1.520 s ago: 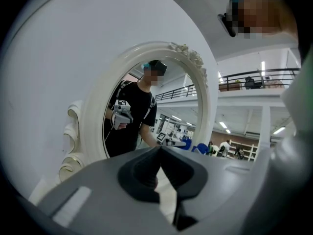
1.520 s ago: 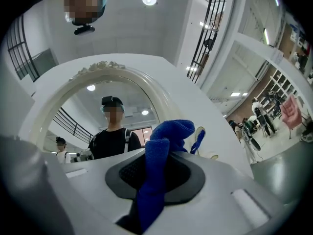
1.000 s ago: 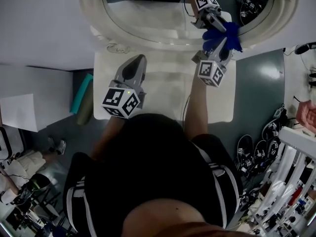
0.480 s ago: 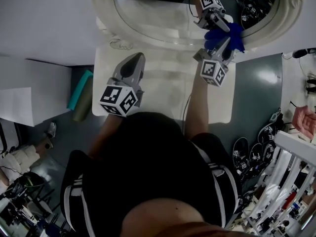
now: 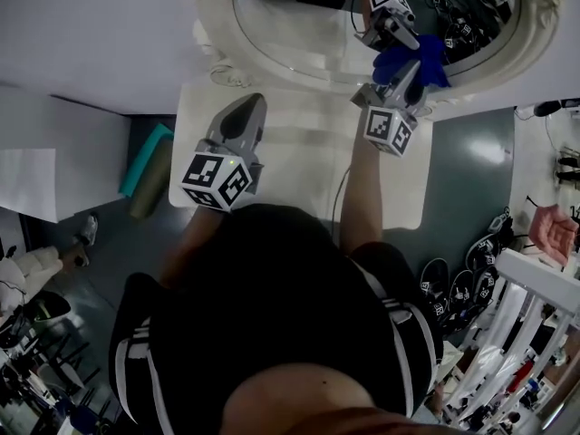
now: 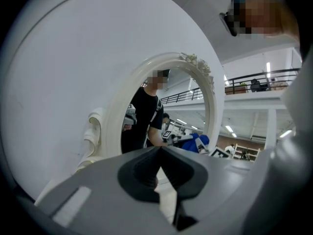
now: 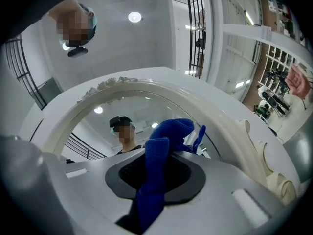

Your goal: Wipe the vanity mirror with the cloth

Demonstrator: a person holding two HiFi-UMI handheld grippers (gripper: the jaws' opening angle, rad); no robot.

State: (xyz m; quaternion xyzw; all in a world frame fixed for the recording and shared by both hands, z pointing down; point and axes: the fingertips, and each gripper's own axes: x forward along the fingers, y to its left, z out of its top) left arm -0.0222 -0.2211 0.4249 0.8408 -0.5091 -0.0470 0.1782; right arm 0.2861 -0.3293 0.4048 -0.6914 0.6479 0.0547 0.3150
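Observation:
The oval vanity mirror (image 5: 308, 25) in its cream carved frame (image 5: 217, 34) stands at the back of a white table (image 5: 299, 166). My right gripper (image 5: 405, 72) is shut on a blue cloth (image 5: 424, 60), which lies against the lower right of the glass, with its reflection just above. In the right gripper view the cloth (image 7: 168, 131) sticks out between the shut jaws of the right gripper (image 7: 157, 155), close to the mirror frame (image 7: 122, 84). My left gripper (image 5: 245, 116) hovers shut and empty over the table's left side. Seen from the left gripper (image 6: 159, 150), the mirror (image 6: 166, 111) is ahead.
A teal roll (image 5: 145, 166) lies on the dark floor left of the table. Spare grippers (image 5: 453, 284) lie on the floor to the right, beside a white rack (image 5: 535, 284). A white wall runs behind the mirror.
The head view has swung, so the mirror sits further right in the picture. The right gripper stays on the glass with the cloth, shifted only slightly. The left gripper has hardly moved.

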